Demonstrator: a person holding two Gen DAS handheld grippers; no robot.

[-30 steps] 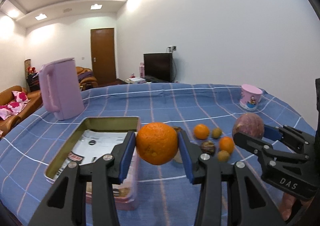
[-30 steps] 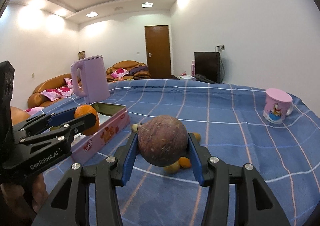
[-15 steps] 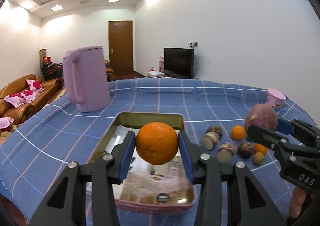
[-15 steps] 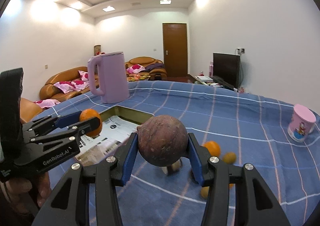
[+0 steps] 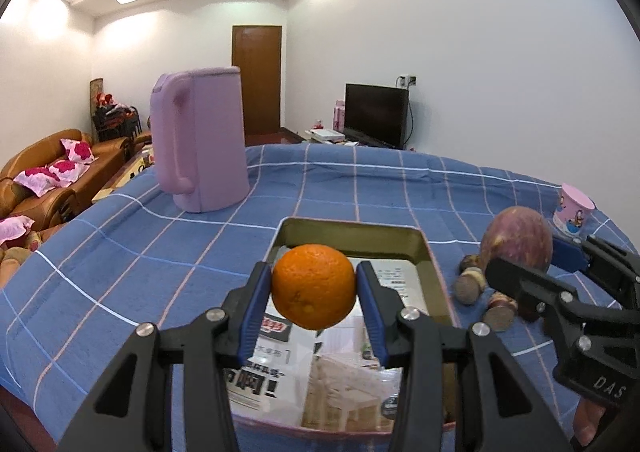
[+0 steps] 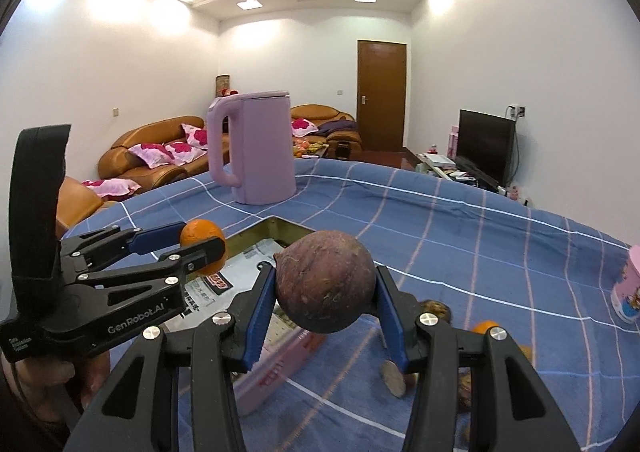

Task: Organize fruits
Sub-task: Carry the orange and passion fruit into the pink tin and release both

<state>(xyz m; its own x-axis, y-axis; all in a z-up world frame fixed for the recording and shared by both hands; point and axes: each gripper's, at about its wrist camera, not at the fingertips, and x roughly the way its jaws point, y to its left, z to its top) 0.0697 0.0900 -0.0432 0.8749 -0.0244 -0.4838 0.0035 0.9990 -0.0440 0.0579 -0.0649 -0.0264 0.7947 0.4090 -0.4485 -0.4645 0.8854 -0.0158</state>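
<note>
Lying open on the blue checked tablecloth [image 5: 120, 264], the rectangular tin [image 5: 434, 264] held only printed leaflets [image 5: 340, 384]. Above it the left gripper [image 5: 314, 286] clenched an orange [image 5: 314, 286], while the right gripper [image 6: 326, 288] grasped a brown-purple round fruit [image 6: 326, 288] beside the tin's right edge. A second earlier both fruits had hung right of the tin; since then the orange had come over its middle. A lilac kettle [image 5: 200, 148] stood at the far left, a pink cartoon cup [image 5: 572, 212] far right. Small fruits [image 5: 472, 286], some halved, lay right of the tin, partly behind the right gripper.
</note>
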